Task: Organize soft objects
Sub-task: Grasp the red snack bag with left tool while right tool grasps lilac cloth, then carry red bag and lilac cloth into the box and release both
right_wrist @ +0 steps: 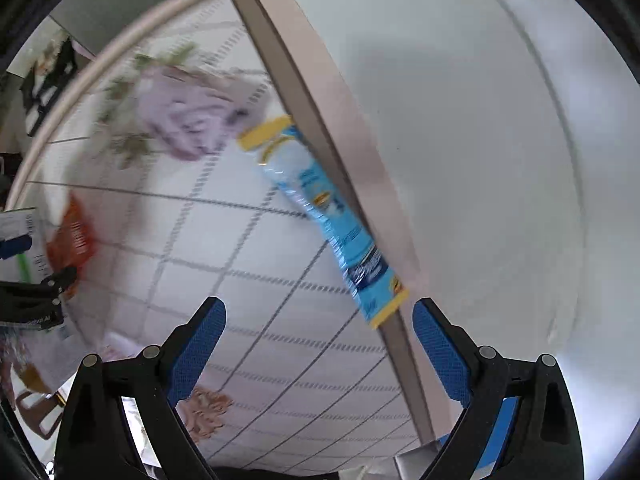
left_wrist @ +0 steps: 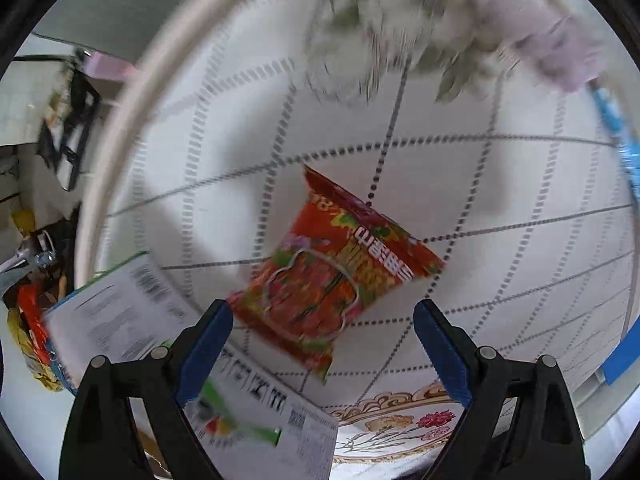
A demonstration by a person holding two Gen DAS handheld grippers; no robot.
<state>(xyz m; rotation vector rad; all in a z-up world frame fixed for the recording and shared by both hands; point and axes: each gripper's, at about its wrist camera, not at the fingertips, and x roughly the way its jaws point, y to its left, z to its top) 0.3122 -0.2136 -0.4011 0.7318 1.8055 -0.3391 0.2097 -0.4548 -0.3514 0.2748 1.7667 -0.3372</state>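
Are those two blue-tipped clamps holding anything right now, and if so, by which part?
Nothing is held. The left gripper is open above the red snack packet; the right gripper is open near the blue packet.

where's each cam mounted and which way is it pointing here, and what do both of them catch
Left wrist: sits on the left gripper, looking steeply down along its open blue-padded fingers at the red snack packet on the checked tablecloth; only its own fingers show.
Right wrist: sits on the right gripper, also facing down, at the blue and yellow sachet by the table's edge; its own open fingers show, with the left gripper at the frame's left.
Shared: the red packet, the lilac cloth, the sachet and the tablecloth.
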